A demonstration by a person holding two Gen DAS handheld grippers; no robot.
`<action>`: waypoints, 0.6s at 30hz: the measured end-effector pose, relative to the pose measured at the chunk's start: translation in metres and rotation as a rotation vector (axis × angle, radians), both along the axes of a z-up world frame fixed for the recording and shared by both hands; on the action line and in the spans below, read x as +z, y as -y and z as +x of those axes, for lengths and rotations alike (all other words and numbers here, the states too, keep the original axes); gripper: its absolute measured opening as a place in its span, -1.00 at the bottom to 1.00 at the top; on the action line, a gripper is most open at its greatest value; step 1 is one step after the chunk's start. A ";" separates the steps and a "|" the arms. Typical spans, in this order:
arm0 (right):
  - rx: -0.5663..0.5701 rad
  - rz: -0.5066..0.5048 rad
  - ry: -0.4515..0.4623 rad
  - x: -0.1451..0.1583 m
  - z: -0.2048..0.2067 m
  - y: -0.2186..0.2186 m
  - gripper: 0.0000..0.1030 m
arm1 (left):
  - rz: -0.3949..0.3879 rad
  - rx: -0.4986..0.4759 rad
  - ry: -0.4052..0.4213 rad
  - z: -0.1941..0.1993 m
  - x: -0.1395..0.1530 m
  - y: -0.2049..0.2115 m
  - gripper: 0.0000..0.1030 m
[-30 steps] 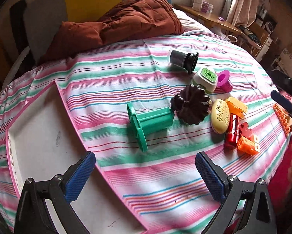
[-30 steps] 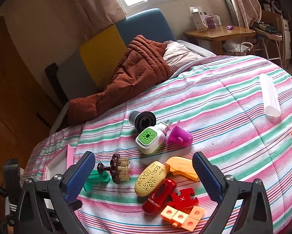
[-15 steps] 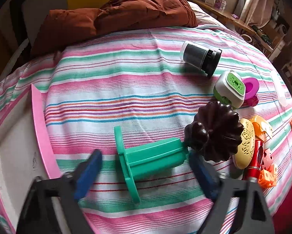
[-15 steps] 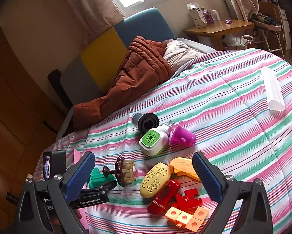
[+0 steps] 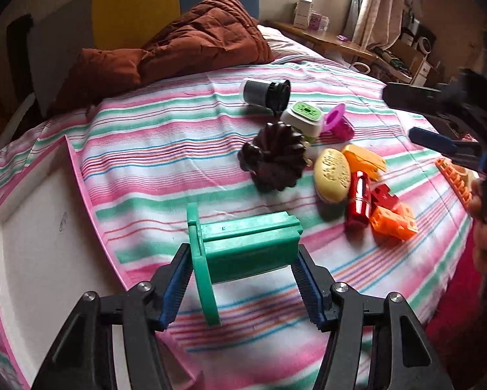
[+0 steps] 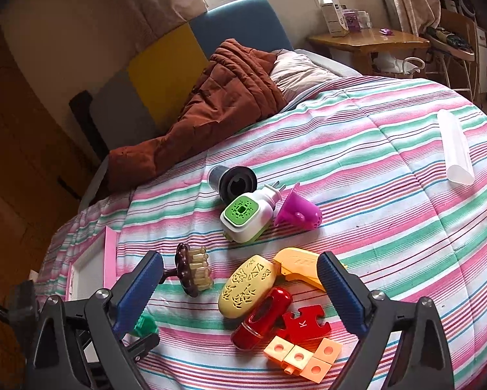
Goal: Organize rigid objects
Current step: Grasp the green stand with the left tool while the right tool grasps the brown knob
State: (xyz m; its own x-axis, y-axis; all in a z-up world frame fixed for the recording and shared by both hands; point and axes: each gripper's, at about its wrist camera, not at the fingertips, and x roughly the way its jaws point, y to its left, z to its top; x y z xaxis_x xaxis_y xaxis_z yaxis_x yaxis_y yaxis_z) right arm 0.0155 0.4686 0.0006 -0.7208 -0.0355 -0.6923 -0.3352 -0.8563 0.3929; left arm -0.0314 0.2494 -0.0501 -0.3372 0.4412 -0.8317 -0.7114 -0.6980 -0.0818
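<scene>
My left gripper [image 5: 242,271] is shut on a green spool [image 5: 243,247]: one blue pad presses its wide flange, the other the end of its body. The spool hangs just over the striped bedspread, right of a white tray with a pink rim [image 5: 81,178]. In the right wrist view only a bit of the green spool [image 6: 144,325] shows, at the lower left. My right gripper [image 6: 240,273] stands open above a yellow oval case [image 6: 246,286] and a red cylinder [image 6: 263,318], touching neither. A brown bristle brush [image 5: 276,162] lies beyond the spool.
Further toys lie together on the bed: orange cubes [image 5: 393,221], a red puzzle piece [image 6: 305,323], a white and green plug-in [image 6: 246,216], a magenta cup [image 6: 297,213] and a black cylinder [image 6: 233,182]. A brown quilt [image 5: 178,52] lies at the back and a white tube [image 6: 454,149] at the right.
My left gripper moved forward over the green spool and closed on it. The spool now sits apart from the brown brush. The right gripper has hardly moved.
</scene>
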 end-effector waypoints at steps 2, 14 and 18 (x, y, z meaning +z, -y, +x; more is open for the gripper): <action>0.022 0.027 0.012 -0.001 -0.002 0.006 0.85 | 0.019 -0.011 0.004 0.013 0.003 0.009 0.20; 0.261 0.179 0.055 -0.004 -0.029 0.072 0.83 | 0.107 0.028 -0.030 0.039 0.032 0.067 0.20; 0.383 0.317 0.080 -0.007 -0.046 0.111 0.40 | 0.133 0.079 -0.030 0.034 0.039 0.089 0.20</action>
State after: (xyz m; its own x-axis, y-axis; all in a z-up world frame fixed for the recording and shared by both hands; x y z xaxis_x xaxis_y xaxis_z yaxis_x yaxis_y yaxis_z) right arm -0.0307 0.3571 -0.0066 -0.6411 -0.0666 -0.7645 0.0083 -0.9968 0.0798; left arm 0.0023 0.1599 -0.0111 -0.3992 0.5174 -0.7569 -0.6579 -0.7367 -0.1566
